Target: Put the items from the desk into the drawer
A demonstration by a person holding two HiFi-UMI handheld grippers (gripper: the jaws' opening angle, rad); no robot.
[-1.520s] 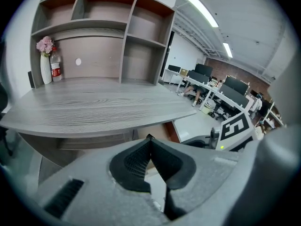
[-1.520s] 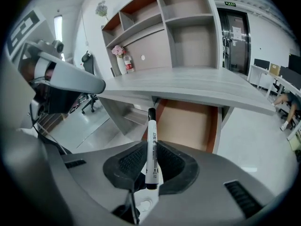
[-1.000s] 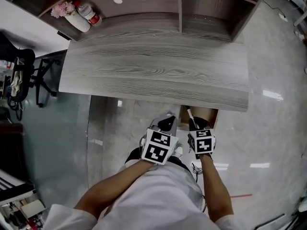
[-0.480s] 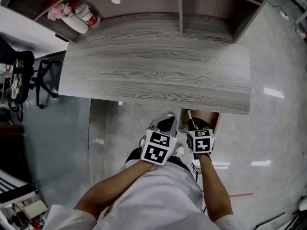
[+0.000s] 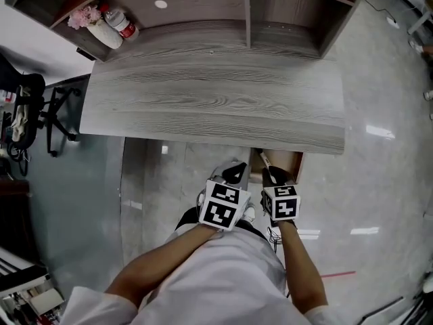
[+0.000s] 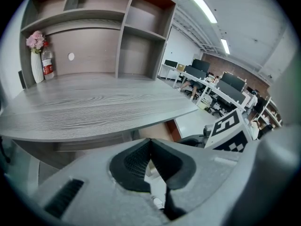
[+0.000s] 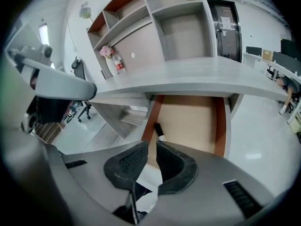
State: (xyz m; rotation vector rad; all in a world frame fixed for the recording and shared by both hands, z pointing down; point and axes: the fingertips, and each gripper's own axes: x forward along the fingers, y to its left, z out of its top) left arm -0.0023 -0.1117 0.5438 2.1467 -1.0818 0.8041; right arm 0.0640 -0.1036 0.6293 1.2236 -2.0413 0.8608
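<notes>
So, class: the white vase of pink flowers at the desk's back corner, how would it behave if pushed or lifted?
The vase is tall and narrow with flowers on top, so a high push would probably tip it. It looks smooth, perhaps ceramic: likely slippery and breakable. The bottle close beside it might get knocked.

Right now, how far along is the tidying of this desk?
Mostly done, it seems: the desk is bare in front, and a dark pen-like item lies in the open drawer. Nothing in hand: the left gripper is shut, empty; the right gripper slightly open, empty. Left: a vase and a bottle at the back corner, perhaps staying, and the drawer to close.
</notes>
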